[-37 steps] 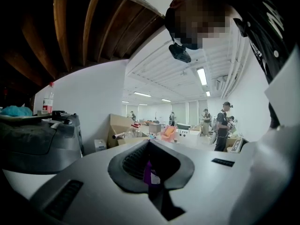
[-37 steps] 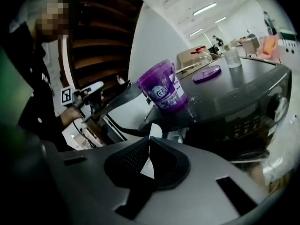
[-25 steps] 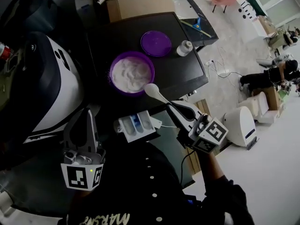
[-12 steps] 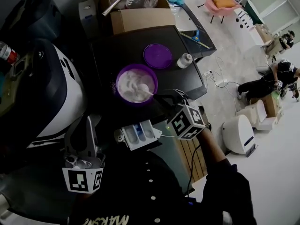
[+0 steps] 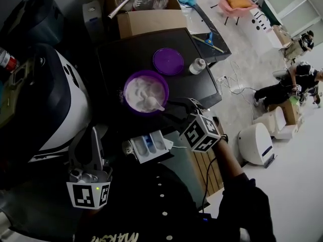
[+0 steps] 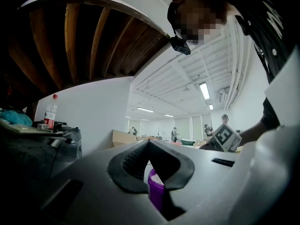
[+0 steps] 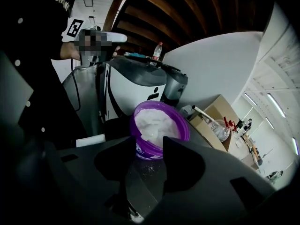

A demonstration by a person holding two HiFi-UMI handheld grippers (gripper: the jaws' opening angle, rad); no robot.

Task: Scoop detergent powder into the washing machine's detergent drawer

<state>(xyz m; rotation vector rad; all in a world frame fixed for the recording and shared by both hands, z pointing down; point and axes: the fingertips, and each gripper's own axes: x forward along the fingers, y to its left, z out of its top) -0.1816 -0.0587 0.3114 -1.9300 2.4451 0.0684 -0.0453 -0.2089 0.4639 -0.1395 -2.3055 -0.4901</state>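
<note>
Right gripper (image 7: pixel 146 149) at tub's (image 5: pixel 125 92) 4 o'clock, jaws just opened, released; spoon (image 5: pixel 153 104) left in powder. Left gripper (image 6: pixel 149 144) clenched, empty.

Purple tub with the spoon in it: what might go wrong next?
The spoon lies loose in the purple tub; the right gripper, whose jaws have just been opening, holds nothing, so regrasping may be fiddly. A clumsy regrasp could nudge the tub or spill powder short of the detergent drawer.
</note>
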